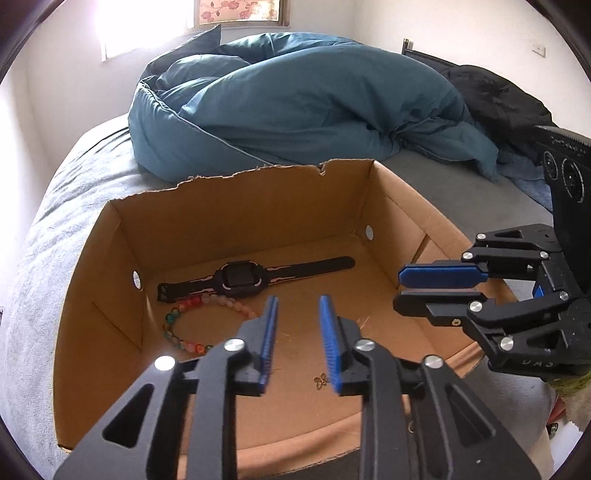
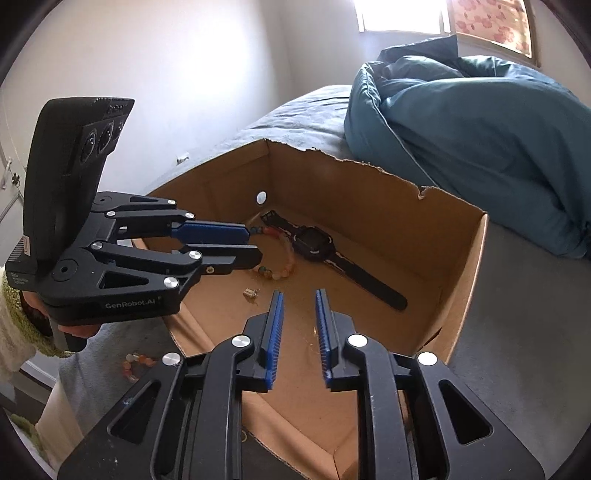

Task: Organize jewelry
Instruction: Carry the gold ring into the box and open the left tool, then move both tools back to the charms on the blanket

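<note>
Bedroom scene on a grey bed (image 1: pixel 74 206), with an open cardboard box (image 1: pixel 236 206) as the landmark. Nearest, above the box's near edge, the left gripper (image 1: pixel 297 317) has its blue-padded jaws apart with nothing between them; the right gripper (image 2: pixel 298 314), over the box's near corner, likewise stands with a gap and grips nothing. On the box floor just below the left gripper lies a small gold charm (image 1: pixel 321 380). Further in, a ring of coloured beads (image 1: pixel 184 332) rests by the left wall of the box, touching a black watch (image 1: pixel 240 277) laid flat across the floor. Outside the box, on the bed near its corner, lies a second bead bracelet (image 2: pixel 133 365). Beyond the box's torn far wall, a teal duvet (image 1: pixel 295 103) is heaped below a bright window (image 1: pixel 147 26).
</note>
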The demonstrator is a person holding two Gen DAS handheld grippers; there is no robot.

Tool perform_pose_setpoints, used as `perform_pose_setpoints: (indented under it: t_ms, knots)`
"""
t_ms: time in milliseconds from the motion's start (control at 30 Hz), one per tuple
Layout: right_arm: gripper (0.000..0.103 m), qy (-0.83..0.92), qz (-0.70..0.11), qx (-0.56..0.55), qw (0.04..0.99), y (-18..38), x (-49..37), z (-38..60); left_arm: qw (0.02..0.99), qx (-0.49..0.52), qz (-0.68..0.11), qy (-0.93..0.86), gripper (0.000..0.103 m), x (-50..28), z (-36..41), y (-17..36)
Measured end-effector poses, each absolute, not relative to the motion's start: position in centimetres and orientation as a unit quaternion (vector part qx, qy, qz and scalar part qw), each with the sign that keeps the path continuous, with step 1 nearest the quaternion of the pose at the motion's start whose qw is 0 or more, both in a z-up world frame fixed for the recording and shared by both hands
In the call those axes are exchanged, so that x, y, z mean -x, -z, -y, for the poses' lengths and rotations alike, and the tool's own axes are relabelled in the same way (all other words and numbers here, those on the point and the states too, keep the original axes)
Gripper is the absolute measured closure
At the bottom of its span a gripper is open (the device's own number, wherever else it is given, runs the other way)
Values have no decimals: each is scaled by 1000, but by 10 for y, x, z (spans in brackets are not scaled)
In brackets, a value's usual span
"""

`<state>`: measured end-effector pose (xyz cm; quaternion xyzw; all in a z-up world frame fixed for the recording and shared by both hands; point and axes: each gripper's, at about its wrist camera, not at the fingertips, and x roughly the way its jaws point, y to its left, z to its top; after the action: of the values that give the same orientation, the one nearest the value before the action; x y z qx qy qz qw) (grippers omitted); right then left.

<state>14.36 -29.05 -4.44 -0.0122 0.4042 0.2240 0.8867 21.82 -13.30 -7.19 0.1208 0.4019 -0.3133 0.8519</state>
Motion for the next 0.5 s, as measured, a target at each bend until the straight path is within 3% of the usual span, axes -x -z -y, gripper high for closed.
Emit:
perform_pose_setpoints:
  t_ms: [500]
  knots:
    - [75,-209,-376,2,903,23,-125,304,855,-122,-381,330,58,-199,131,55]
